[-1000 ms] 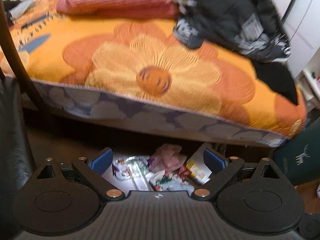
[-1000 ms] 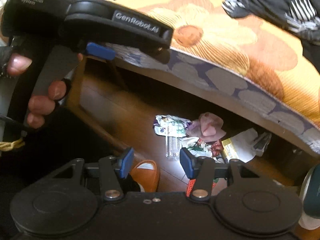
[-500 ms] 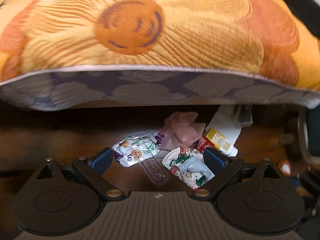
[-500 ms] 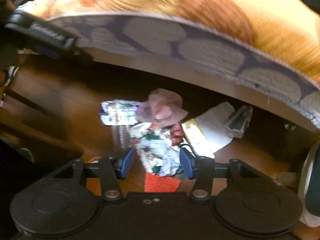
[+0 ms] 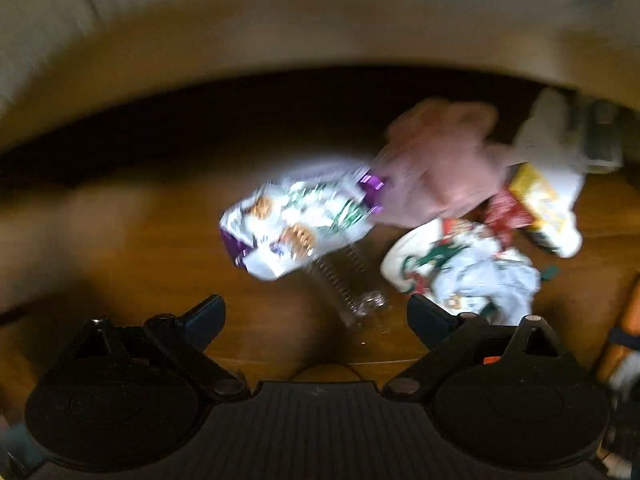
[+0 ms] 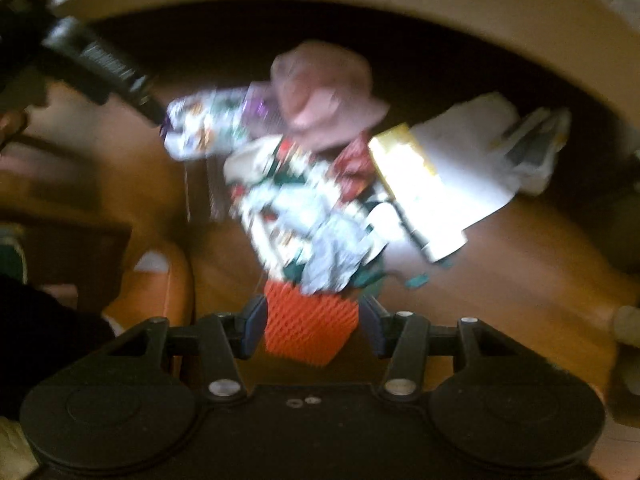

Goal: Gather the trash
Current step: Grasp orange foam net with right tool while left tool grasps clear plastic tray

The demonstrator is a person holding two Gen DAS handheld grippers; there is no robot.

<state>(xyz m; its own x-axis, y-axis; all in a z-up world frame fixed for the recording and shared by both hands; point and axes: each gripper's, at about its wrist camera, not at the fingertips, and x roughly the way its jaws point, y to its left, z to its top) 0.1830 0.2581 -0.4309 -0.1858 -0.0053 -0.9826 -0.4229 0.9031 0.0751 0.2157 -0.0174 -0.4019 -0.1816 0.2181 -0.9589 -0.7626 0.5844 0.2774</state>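
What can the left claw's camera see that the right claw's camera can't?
Only the left wrist view shows the left claw, open above bare floor and a clear ridged plastic piece. Only the right wrist view shows the right claw, open around an orange ridged piece, plus an orange slipper. Both show the pink crumpled bag, the purple-edged snack wrapper and the yellow box.

Both tools lowered, trash pile (image 5: 420, 216) nearer
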